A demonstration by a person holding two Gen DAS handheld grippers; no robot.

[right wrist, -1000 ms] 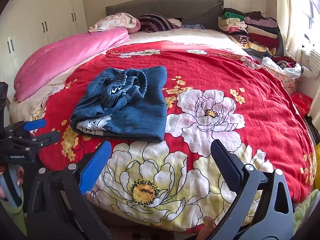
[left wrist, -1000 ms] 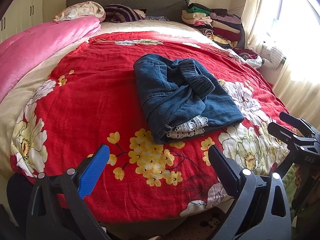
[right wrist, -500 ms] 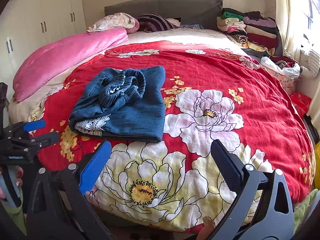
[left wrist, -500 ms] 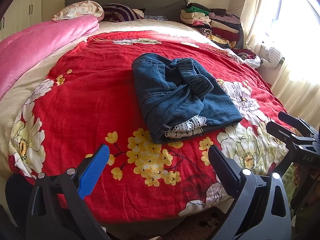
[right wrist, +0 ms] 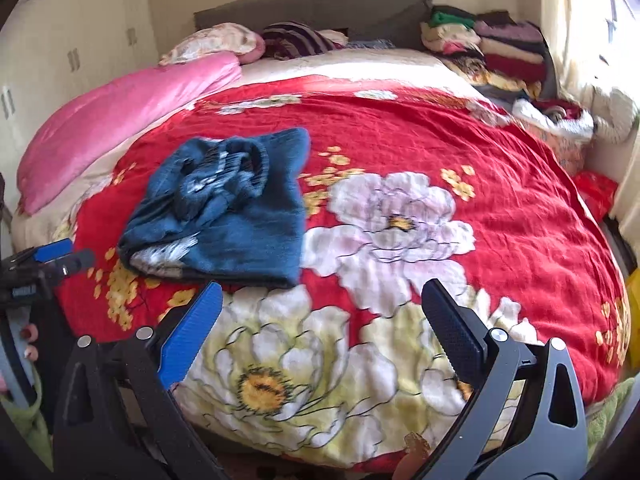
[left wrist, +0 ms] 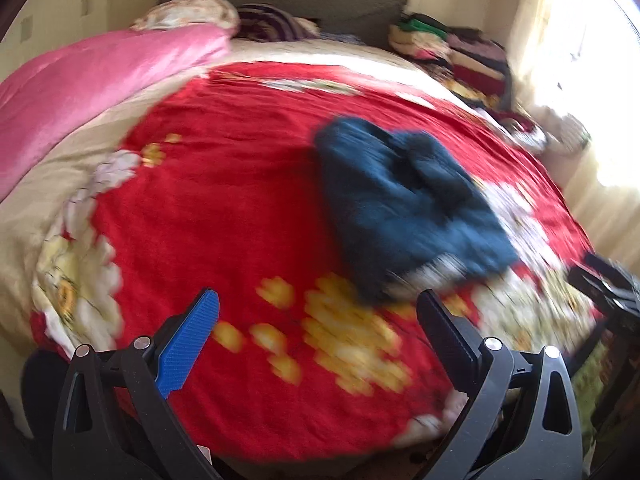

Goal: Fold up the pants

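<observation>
Dark blue denim pants (left wrist: 404,200) lie folded into a compact bundle on the red flowered bedspread (left wrist: 240,184), with the gathered waistband on top and a white lace hem at the near edge. The right wrist view shows the same pants (right wrist: 232,208) left of centre. My left gripper (left wrist: 318,320) hangs open over the near edge of the bed, short of the pants, holding nothing. My right gripper (right wrist: 322,314) is open too, above a large pale flower, just below and right of the bundle. The left wrist view is blurred by motion.
A rolled pink quilt (right wrist: 120,116) lies along the left side. Pillows (right wrist: 216,40) and a grey headboard (right wrist: 320,4) are at the far end. A stack of folded clothes (right wrist: 488,48) sits at the far right corner, by a bright curtained window (left wrist: 592,80).
The left wrist view has swung left, so the pants now sit further right and blurred. The right gripper has crept slightly closer to the bed. The pants have not moved.
</observation>
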